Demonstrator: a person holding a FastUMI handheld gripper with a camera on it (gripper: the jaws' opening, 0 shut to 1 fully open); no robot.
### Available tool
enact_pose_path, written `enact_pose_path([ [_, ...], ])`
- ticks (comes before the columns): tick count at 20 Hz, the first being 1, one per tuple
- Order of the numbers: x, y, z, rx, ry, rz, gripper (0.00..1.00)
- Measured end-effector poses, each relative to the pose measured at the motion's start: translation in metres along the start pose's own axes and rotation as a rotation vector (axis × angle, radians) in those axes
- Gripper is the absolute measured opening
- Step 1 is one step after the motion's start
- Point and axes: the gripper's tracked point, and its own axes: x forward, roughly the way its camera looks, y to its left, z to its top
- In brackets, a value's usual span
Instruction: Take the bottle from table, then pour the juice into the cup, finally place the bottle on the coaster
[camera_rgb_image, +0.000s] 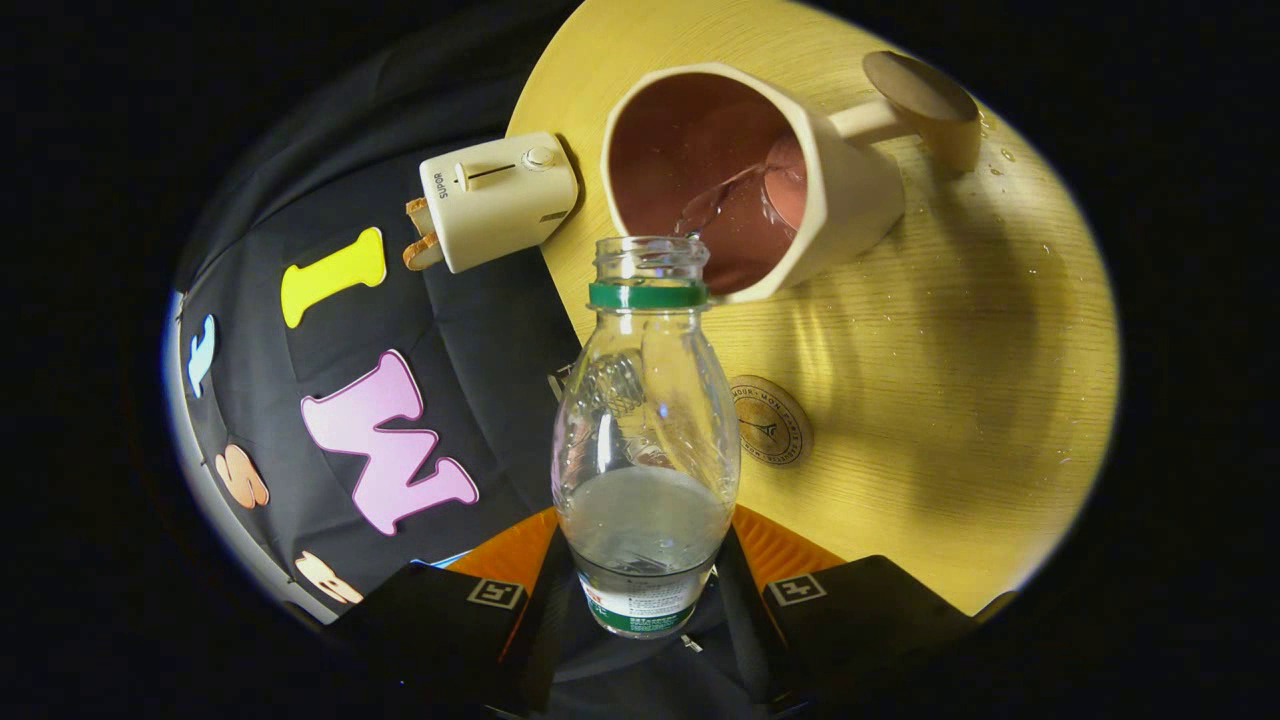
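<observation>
The jaws are clamped on the bottle low on its body, its open mouth tipped at the rim of the cup on the table, a thin clear stream running into the cup. To pour well, I would keep the mouth just over the rim and the tilt gentle, since drops already lie on the table near the cup's handle. The coaster lies just beside the bottle, partly hidden behind it. A toaster stands near the cup. How full the cup is stays hard to judge; the jaws' contact with the bottle is partly cut off
</observation>
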Motion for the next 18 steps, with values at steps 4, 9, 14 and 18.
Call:
enact_pose_path([
  [4, -0.002, 0.005, 0.005, 0.063, -0.010, 0.003, 0.73],
  [9, -0.003, 0.009, 0.005, 0.118, -0.011, 0.008, 0.73],
  [14, 0.000, 0.016, 0.006, 0.194, -0.006, 0.015, 0.73],
  [18, -0.003, 0.020, 0.008, 0.229, -0.007, 0.026, 0.73],
])
